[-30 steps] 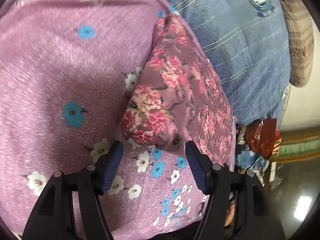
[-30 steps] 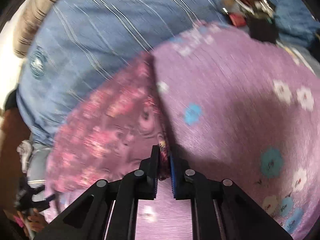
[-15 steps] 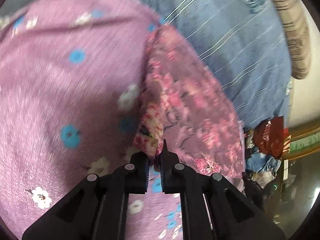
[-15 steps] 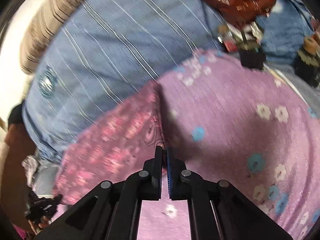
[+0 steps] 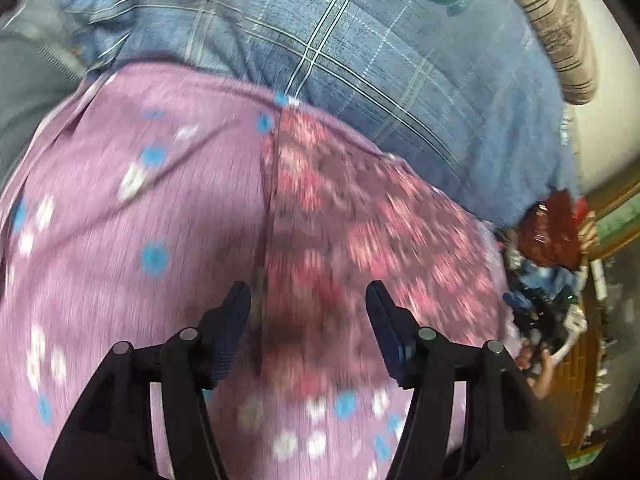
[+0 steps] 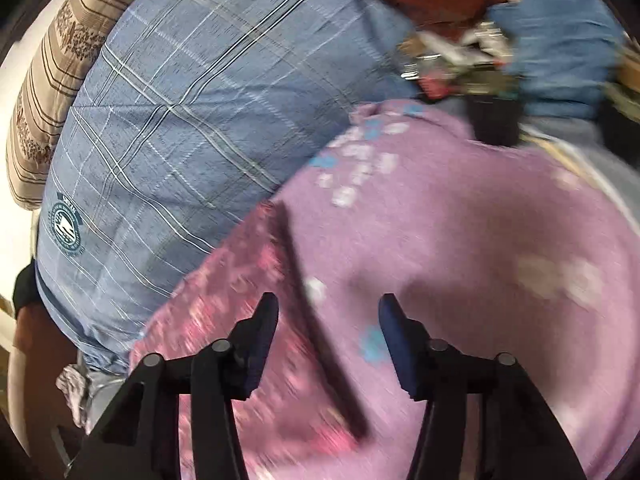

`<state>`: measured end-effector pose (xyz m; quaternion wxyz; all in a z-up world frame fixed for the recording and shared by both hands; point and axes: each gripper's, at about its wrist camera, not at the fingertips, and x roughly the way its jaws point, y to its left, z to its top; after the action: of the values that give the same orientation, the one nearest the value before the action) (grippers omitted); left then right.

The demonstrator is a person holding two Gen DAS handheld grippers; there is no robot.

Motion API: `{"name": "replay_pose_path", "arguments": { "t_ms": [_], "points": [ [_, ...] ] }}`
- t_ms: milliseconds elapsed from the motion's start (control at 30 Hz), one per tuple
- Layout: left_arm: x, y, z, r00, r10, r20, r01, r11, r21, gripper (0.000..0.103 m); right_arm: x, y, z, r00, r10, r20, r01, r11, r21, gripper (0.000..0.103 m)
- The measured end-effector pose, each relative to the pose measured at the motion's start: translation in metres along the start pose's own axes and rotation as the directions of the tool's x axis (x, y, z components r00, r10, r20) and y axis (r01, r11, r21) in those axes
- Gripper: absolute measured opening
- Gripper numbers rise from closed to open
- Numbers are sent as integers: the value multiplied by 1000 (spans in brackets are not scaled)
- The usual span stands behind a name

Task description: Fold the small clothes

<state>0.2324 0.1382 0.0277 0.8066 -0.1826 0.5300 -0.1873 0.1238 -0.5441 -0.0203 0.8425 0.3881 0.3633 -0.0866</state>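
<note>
Jaws of the left hand-held gripper (image 5: 308, 312) are opening above the folded rose-print garment (image 5: 360, 216), gripping nothing. Likewise the right hand-held gripper (image 6: 328, 330) is opening over the garment's fold edge, empty. Garment lies on a lilac flowered cloth (image 5: 120, 208); beyond, a blue checked sheet (image 5: 380, 60).
</note>
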Motion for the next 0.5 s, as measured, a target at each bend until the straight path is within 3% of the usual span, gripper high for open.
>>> {"name": "replay_pose_path", "arguments": {
  "t_ms": [167, 233, 300, 367, 433, 500],
  "points": [
    [75, -3, 49, 985, 100, -138, -109, 992, -66, 59, 75, 33, 23, 995, 36, -92, -36, 999, -1, 56],
    [98, 2, 59, 980, 90, -179, -115, 984, -135, 59, 104, 41, 30, 991, 21, -135, -21, 1000, 4, 52],
    [108, 3, 63, 983, 85, -164, -111, 981, -158, 58, 116, 51, 30, 986, 51, -158, -56, 998, -25, 6],
    [113, 2, 66, 983, 118, -137, -138, 980, -146, 57, 111, 67, 30, 995, 20, -101, -32, 993, -117, 6],
    [116, 0, 67, 983, 149, -102, -161, 980, -120, 57, 106, 64, 29, 998, 40, -56, -47, 991, -122, 6],
    [114, -1, 68, 981, 156, -112, -170, 978, -119, 57, 121, 55, 29, 992, -64, -106, 51, 991, -121, 6]
  ]
}}
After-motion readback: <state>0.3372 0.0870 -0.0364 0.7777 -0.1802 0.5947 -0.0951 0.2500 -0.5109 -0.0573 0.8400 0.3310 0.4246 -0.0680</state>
